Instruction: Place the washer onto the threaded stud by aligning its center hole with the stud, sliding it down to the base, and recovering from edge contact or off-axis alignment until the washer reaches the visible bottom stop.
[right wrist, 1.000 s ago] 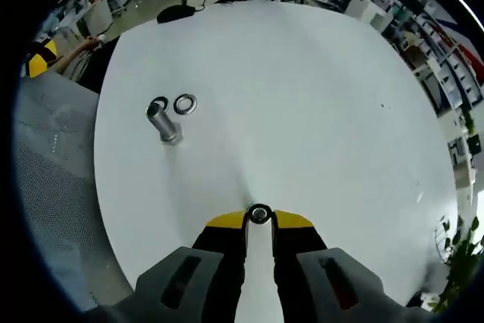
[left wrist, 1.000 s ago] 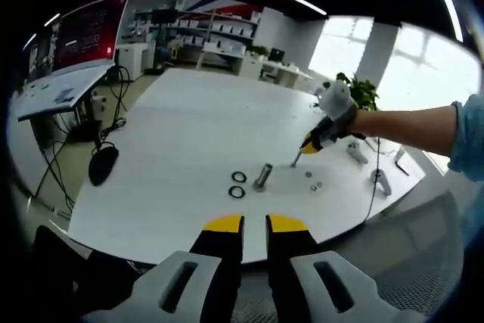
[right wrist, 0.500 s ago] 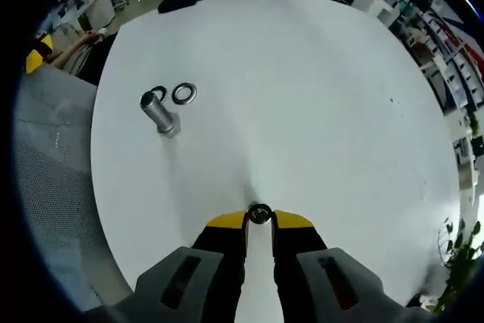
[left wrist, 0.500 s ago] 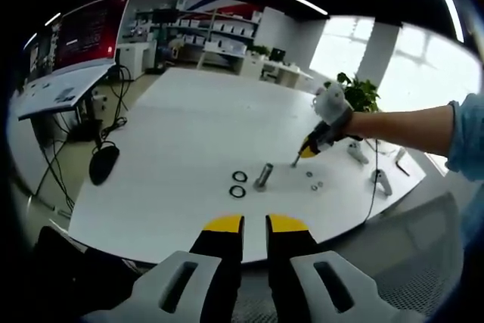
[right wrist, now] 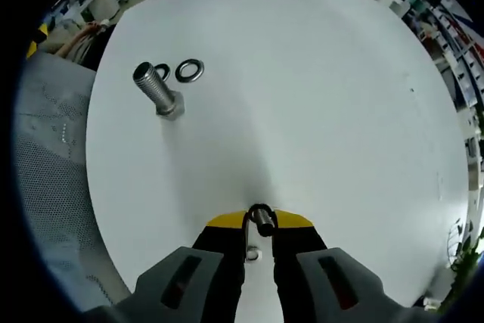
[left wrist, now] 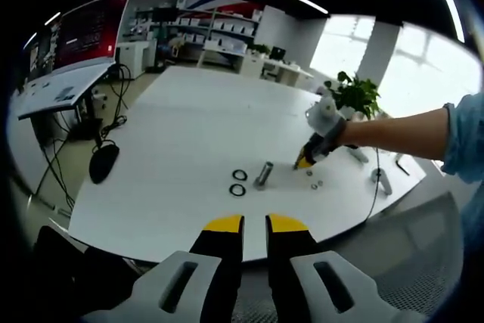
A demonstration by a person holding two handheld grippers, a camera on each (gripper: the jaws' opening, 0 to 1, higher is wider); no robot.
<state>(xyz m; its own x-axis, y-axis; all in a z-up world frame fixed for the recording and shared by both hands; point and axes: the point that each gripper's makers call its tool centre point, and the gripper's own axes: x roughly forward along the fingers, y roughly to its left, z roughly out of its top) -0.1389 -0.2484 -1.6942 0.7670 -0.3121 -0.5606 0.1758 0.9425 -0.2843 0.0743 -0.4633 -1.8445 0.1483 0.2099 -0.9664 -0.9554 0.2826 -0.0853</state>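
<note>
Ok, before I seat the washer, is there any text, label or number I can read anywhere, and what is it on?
No text can be read.
Red wall screen in the left gripper view: pale lines of text, too blurred to read.
Tilted white board with sheets beneath it: print too small to read.
Threaded metal stud, loose metal washers and white table: no markings.
Right gripper: no label.

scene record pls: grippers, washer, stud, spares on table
right hand-held gripper: shut on washer, above the table
left hand-held gripper: jaws slightly apart, holding nothing, at the table's near edge
threaded stud: upright on its base, no washer on it
spare washers: two, flat on the table beside the stud
small parts: near the right hand-held gripper, too small to tell
</note>
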